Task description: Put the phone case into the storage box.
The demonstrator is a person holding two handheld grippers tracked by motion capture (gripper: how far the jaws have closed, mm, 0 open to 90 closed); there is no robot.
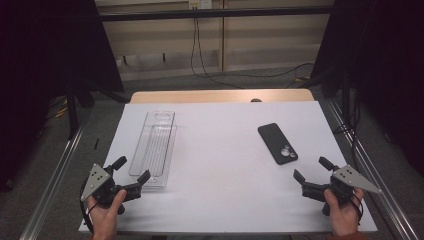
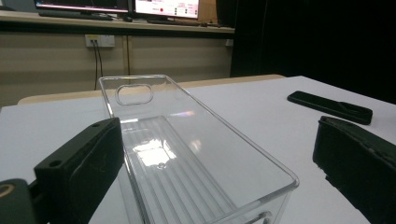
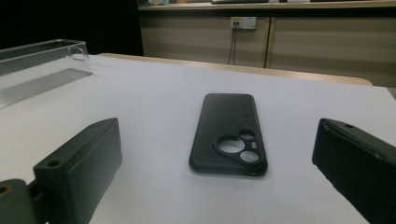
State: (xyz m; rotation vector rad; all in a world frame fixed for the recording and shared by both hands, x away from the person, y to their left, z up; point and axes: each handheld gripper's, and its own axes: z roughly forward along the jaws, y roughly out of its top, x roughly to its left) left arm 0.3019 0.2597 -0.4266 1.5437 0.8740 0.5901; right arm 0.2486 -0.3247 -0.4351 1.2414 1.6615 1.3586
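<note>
— White desk (image 1: 220, 150), what lay there?
— One clear tray (image 1: 154, 147), one black phone case (image 1: 277, 143) well right of it. Left tongs (image 1: 131, 169) spread at the tray's near end; right tongs (image 1: 312, 169) spread just before the case.

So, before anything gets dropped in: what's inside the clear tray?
Nothing lies inside the clear tray: its ribbed floor shows bare, with only glare on it. The left gripper's jaw covers one near corner.
</note>
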